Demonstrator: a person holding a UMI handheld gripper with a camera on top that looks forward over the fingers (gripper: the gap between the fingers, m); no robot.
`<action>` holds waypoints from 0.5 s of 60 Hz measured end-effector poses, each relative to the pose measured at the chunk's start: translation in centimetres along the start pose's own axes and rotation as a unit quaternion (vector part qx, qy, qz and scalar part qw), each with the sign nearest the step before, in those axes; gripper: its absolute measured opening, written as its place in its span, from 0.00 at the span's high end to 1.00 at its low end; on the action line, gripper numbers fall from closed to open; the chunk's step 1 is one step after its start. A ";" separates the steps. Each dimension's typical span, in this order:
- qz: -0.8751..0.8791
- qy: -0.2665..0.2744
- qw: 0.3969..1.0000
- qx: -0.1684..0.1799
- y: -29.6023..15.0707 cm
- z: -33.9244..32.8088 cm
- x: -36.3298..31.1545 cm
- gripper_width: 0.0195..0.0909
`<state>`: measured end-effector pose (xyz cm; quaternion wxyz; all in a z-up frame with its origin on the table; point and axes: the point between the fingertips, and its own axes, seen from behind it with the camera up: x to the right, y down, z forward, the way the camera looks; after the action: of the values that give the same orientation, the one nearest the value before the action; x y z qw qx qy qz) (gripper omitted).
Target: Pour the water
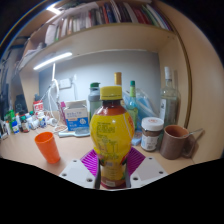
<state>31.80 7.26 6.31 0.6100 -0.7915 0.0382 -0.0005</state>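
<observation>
A clear plastic bottle [111, 136] full of yellow drink, with a yellow cap and a yellow label, is standing upright right between the two fingers of the gripper [112, 166]. The purple pads [134, 159] on the fingers are sitting close on both sides of the bottle's lower part and seem to be squeezing it, so the gripper is holding the bottle. The bottle is blocking the middle of the wooden table [30, 160]. To the left of the bottle, a small orange plastic cup [47, 147] is standing on the table, well apart from the fingers. To the right, a glass jar with a dark lid [152, 133] is standing near the bottle, and a brown mug [178, 142] with a handle is sitting just beside the jar. Behind the bottle, more bottles and small boxes are crowding along the white wall. A tall clear glass bottle [169, 98] is standing at the back on the right. High above, a wooden shelf full of books [105, 17] is hanging over the table.
</observation>
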 end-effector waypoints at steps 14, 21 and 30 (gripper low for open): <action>-0.004 -0.004 1.000 0.024 0.0 0.1 0.0 0.70; -0.006 0.001 1.000 -0.025 1.2 0.0 0.2 0.47; 0.034 0.011 0.996 -0.076 2.7 -3.3 0.1 0.10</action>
<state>31.56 3.35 4.58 0.5471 -0.8338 0.0719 0.0145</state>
